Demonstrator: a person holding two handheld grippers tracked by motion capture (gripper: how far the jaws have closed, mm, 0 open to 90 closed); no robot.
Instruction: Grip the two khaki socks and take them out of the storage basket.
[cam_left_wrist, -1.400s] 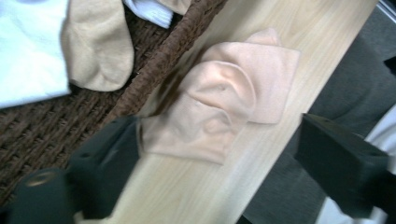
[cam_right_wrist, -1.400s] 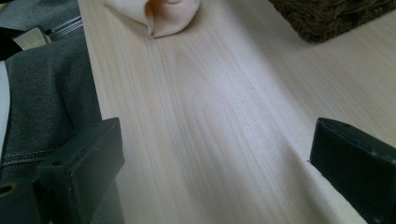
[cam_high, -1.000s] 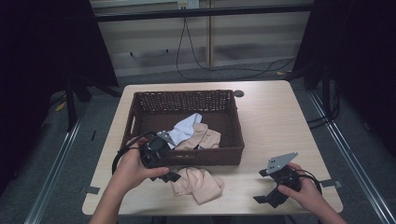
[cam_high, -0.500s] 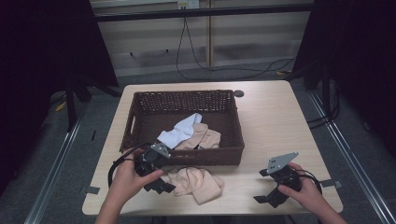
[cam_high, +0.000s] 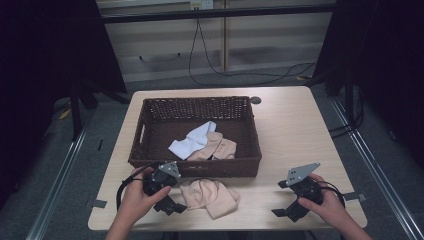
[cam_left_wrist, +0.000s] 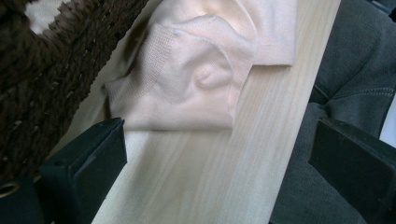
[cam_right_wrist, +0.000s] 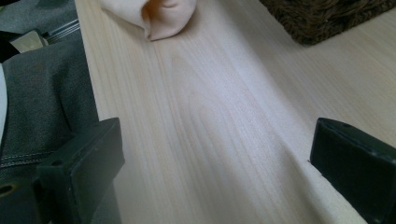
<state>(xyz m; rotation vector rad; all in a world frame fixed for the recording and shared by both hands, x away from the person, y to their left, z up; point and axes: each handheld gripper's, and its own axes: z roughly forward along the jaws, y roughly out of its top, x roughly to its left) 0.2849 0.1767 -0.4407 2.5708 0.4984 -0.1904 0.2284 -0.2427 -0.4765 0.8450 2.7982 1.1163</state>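
Peach sock (cam_high: 207, 196) lies crumpled on the wooden counter (cam_high: 295, 130), just in front of the near wall of the brown wicker basket (cam_high: 150, 120), close to the counter's front edge. My left gripper (cam_high: 167, 202) sits at the sock's left side, low over the counter; in the left gripper view my jaws stand wide apart, holding nothing, one jaw beside the basket wall, the other out past the counter edge over grey fabric, with the sock (cam_left_wrist: 201, 70) ahead between them. My right gripper (cam_high: 287, 210) rests near the front right corner, well apart from the sock, jaws wide and empty over bare wood. Inside the basket lie a white sock (cam_high: 192, 140) and another peach garment (cam_high: 220, 149), touching each other near the front wall.
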